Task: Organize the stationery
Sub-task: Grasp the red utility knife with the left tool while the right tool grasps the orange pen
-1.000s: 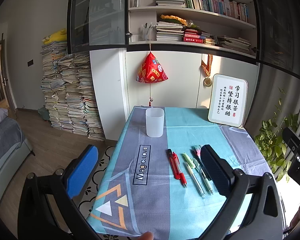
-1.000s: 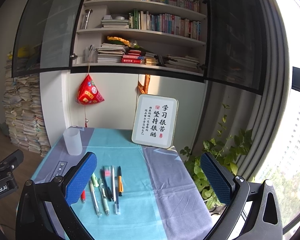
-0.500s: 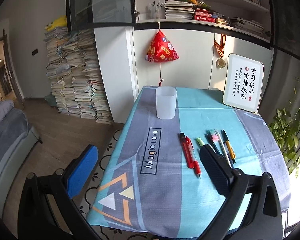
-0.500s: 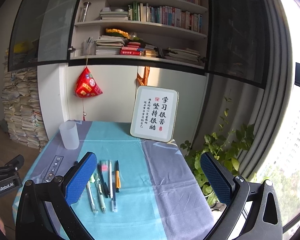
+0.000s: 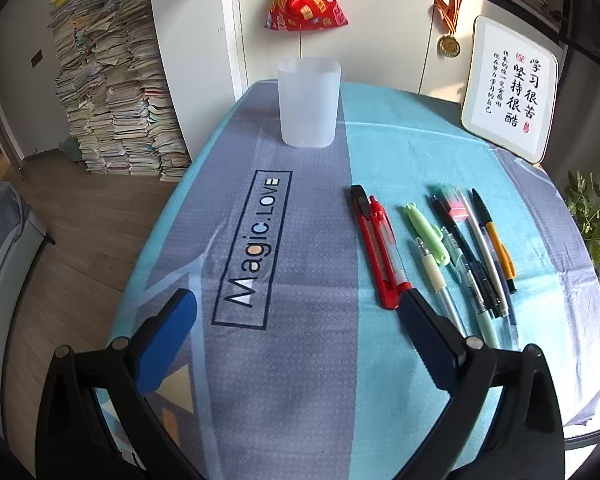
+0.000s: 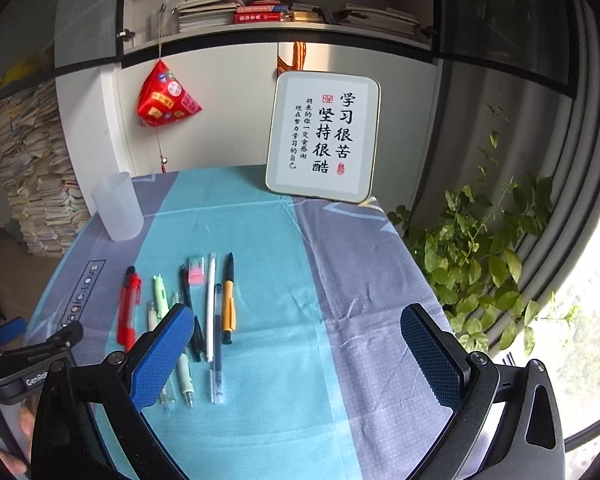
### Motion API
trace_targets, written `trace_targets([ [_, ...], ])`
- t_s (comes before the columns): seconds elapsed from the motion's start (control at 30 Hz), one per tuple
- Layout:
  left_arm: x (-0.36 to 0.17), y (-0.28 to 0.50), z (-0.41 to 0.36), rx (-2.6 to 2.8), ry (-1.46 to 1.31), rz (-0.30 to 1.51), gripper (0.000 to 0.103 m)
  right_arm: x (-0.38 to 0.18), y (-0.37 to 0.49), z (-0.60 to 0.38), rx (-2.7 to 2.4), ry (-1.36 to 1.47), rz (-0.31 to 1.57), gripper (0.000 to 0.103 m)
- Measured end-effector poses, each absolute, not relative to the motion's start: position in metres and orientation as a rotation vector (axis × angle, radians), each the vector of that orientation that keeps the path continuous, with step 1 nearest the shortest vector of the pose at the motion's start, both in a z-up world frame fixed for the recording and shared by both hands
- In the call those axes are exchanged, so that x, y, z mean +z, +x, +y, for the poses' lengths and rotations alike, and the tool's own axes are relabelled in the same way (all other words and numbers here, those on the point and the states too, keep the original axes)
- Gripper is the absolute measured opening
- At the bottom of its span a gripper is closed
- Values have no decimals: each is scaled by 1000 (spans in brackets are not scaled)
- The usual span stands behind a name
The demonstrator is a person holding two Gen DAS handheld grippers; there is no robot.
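A frosted plastic cup [image 5: 309, 105] [image 6: 117, 207] stands upright at the far left of the table. Several pens lie side by side on the teal cloth: a red utility knife [image 5: 374, 250] with a red pen [image 6: 127, 307] beside it, a green pen [image 5: 426, 233], dark pens, a white pen [image 6: 210, 300] and an orange-barrelled pen [image 5: 498, 248] [image 6: 229, 300]. My left gripper [image 5: 296, 306] hovers open over the grey stripe, its right finger near the red knife's end. My right gripper [image 6: 296, 320] is open above the cloth, just right of the pens.
A framed calligraphy sign [image 6: 324, 136] leans at the table's back edge. A red pyramid ornament [image 5: 305, 0] hangs on the cupboard. A leafy plant [image 6: 484, 256] stands off the right edge, stacked books [image 5: 112, 92] off the left. The left gripper's body [image 6: 28, 364] shows at lower left.
Both grippers have moved forward and down toward the table, so the cup and pens look larger and closer. Both stay open. Nothing on the table has moved.
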State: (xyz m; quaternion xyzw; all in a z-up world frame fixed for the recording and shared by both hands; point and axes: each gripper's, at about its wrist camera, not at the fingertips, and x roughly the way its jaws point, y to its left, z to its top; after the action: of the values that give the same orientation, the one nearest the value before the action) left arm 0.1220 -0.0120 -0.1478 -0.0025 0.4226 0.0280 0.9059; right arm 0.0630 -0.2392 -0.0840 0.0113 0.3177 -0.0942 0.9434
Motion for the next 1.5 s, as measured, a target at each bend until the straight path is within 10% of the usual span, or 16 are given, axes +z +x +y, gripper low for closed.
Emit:
trace_targets([
  [0.67,-188,169,-22,44,-12,969,99,-109,96,-264,-217,73,687,103],
  [1.03,-178,161,-27,-113,55,920,15,-131,130,-260,-40,140,772,103],
  [1.23,-177,166,-4,-206,-36,943,11,-148,141,-256,-31,84,802,101],
  [1.5,-165,157,7,-218,-56,913,11,-164,155,-251,18,53,863,64],
])
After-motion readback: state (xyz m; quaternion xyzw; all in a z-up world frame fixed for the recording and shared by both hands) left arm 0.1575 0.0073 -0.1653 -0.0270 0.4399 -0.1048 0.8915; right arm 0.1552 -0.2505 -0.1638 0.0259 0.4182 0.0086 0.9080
